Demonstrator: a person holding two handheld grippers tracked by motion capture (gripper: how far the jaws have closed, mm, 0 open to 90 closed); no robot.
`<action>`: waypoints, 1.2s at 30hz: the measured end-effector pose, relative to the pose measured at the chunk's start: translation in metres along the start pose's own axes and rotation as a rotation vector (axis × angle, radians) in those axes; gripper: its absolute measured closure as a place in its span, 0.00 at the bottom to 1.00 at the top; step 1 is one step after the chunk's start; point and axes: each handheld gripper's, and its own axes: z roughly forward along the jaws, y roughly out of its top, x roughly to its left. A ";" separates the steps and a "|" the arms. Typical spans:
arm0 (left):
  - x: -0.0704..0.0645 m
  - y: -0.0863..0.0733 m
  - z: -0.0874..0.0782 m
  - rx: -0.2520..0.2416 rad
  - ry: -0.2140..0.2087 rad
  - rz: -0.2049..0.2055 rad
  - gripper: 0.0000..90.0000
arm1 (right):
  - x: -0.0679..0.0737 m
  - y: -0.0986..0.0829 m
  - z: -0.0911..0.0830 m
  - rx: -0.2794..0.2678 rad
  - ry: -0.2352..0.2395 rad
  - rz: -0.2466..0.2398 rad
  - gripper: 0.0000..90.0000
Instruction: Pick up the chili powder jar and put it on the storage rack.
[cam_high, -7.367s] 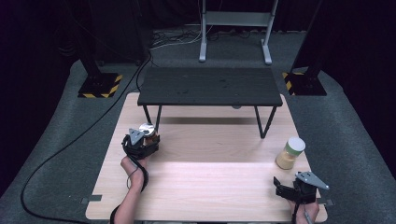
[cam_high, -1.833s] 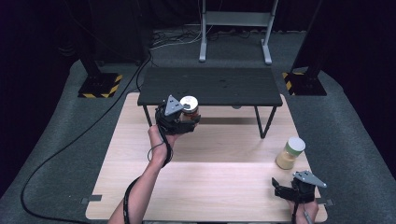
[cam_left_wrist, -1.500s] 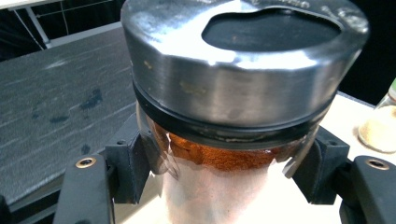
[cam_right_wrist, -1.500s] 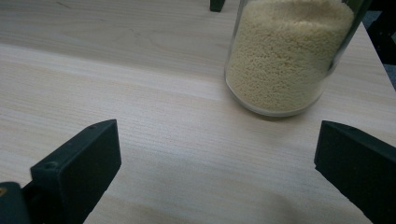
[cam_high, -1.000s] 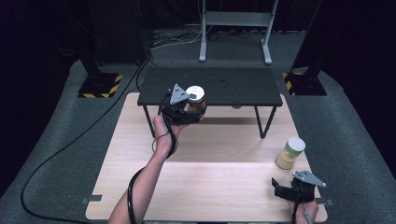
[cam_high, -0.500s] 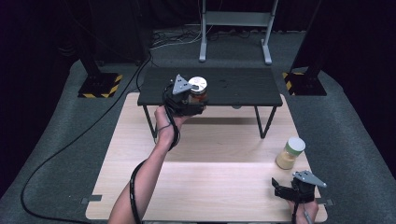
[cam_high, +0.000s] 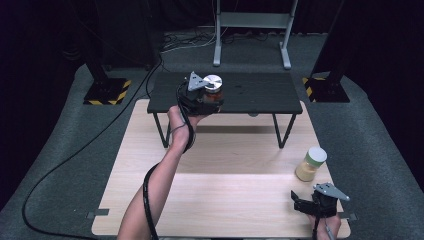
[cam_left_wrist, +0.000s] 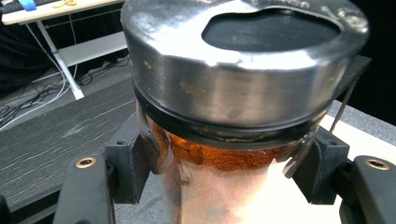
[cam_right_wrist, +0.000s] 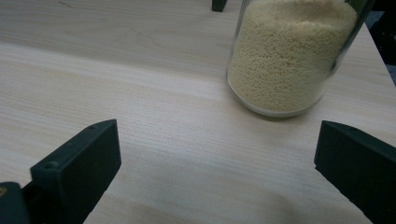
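Glass could slip if we loosen our left gripper, clamped on the spice jar over the far black shelf, while our right gripper rests wide open.

left arm outstretched, fingers clamped | right gripper low, fingers spread

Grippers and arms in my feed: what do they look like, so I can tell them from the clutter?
Both are black and blocky. The left gripper and right gripper each carry a grey three-cornered plate on top, and a black cable trails from each; the left one winds down the bare, sleeveless forearm. In the gripper views the jaws are matte black rectangular blocks, with brass-coloured screw heads on the left gripper's.
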 end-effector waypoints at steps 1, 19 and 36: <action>0.001 0.000 0.001 0.001 0.001 -0.006 0.35 | 0.000 0.000 0.000 0.000 0.000 0.000 0.00; 0.013 0.010 0.020 0.062 0.028 -0.041 0.35 | 0.000 0.000 0.000 0.001 0.002 -0.002 0.00; 0.022 0.002 0.023 0.051 0.007 -0.075 0.35 | 0.000 0.001 0.000 0.004 0.002 -0.004 0.00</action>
